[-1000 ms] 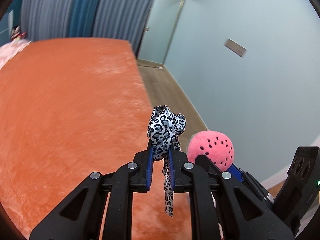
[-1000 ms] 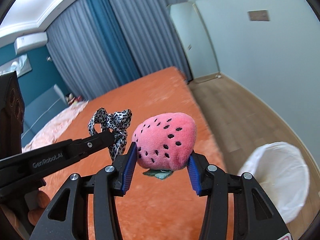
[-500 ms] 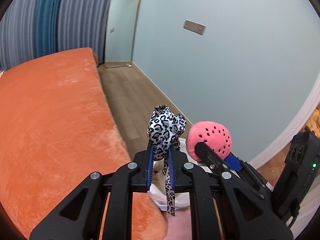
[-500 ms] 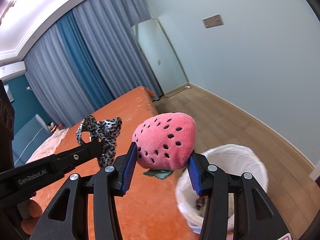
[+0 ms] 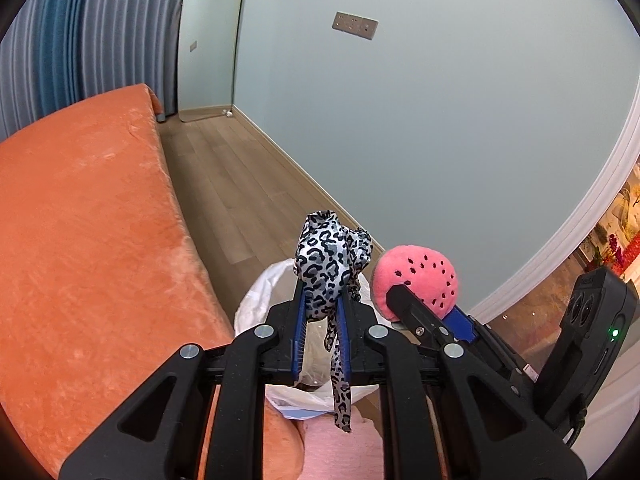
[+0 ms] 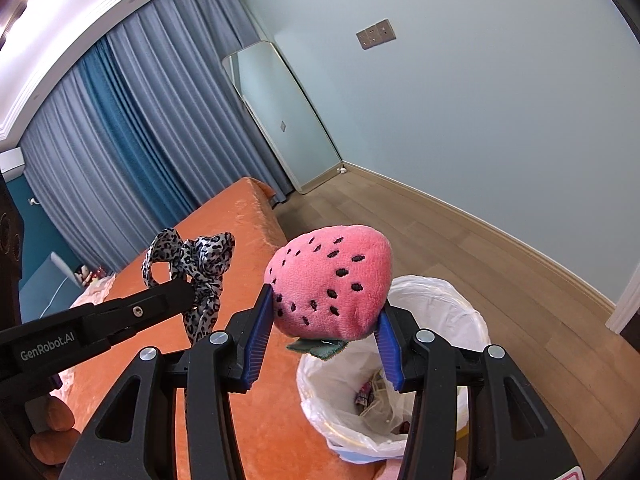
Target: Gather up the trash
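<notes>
My left gripper (image 5: pixel 323 300) is shut on a leopard-print fabric scrunchie (image 5: pixel 326 268), whose tail hangs down between the fingers. My right gripper (image 6: pixel 326 320) is shut on a pink plush strawberry (image 6: pixel 332 280) with black seeds and green leaves. Both are held in the air above a bin lined with a white plastic bag (image 6: pixel 436 320), which stands on the floor beside the bed and has some trash inside. The bin also shows below the scrunchie in the left wrist view (image 5: pixel 264 300). The strawberry (image 5: pixel 420 280) sits to the right of the scrunchie there.
An orange bed cover (image 5: pixel 88 240) fills the left side. A wooden floor (image 6: pixel 460 240) runs to a pale blue wall with a leaning mirror (image 6: pixel 280 116). Grey and blue curtains (image 6: pixel 120 140) hang behind the bed. A pink item (image 5: pixel 340 448) lies below the bin.
Both grippers have swung right, from over the bed to over the lined bin, with the scrunchie and the strawberry still held. The bin now sits directly below them.
</notes>
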The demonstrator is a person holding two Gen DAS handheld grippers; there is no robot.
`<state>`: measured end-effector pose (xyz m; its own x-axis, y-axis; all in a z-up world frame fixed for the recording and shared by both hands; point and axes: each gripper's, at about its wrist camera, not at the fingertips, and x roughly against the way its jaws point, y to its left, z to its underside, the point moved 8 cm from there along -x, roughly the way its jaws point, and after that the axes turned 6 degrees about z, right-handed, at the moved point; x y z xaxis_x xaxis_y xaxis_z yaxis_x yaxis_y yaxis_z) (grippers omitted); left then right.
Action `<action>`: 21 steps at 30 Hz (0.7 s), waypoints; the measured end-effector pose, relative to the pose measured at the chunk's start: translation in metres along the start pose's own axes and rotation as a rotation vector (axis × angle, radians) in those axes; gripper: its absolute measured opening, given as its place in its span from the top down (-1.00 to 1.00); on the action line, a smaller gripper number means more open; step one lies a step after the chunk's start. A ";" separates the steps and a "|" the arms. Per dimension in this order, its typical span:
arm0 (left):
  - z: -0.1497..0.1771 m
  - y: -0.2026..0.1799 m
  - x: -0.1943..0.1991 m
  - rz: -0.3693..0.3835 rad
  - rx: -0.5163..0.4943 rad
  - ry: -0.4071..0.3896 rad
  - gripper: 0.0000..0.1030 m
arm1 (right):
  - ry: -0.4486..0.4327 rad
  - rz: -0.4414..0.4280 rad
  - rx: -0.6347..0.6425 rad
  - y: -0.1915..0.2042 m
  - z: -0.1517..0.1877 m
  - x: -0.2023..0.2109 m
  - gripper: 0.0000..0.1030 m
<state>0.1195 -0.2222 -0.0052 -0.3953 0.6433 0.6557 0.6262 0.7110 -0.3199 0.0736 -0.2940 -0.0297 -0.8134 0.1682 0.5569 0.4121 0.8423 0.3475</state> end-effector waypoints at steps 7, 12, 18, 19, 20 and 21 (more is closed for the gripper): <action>-0.002 0.003 -0.022 0.051 0.036 0.009 0.52 | 0.016 0.044 -0.006 -0.011 -0.003 -0.021 -0.02; 0.002 0.014 -0.024 0.009 0.067 0.002 0.20 | 0.043 0.064 -0.004 -0.017 0.001 -0.024 -0.16; 0.011 0.025 -0.012 -0.045 0.076 -0.004 0.16 | 0.058 0.061 -0.009 -0.017 0.007 -0.014 -0.21; 0.013 0.028 -0.006 -0.069 0.065 -0.009 0.07 | 0.060 0.063 -0.005 -0.017 0.007 -0.013 -0.21; 0.014 0.029 -0.002 -0.085 0.059 -0.013 0.03 | 0.062 0.067 0.003 -0.015 0.008 -0.011 -0.21; 0.015 0.031 0.002 -0.098 0.055 -0.019 -0.01 | 0.065 0.073 0.014 -0.013 0.008 -0.009 -0.22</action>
<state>0.1277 -0.1948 -0.0245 -0.4662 0.5748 0.6725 0.5461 0.7850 -0.2924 0.0717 -0.3025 -0.0452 -0.7527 0.1959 0.6286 0.4630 0.8362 0.2938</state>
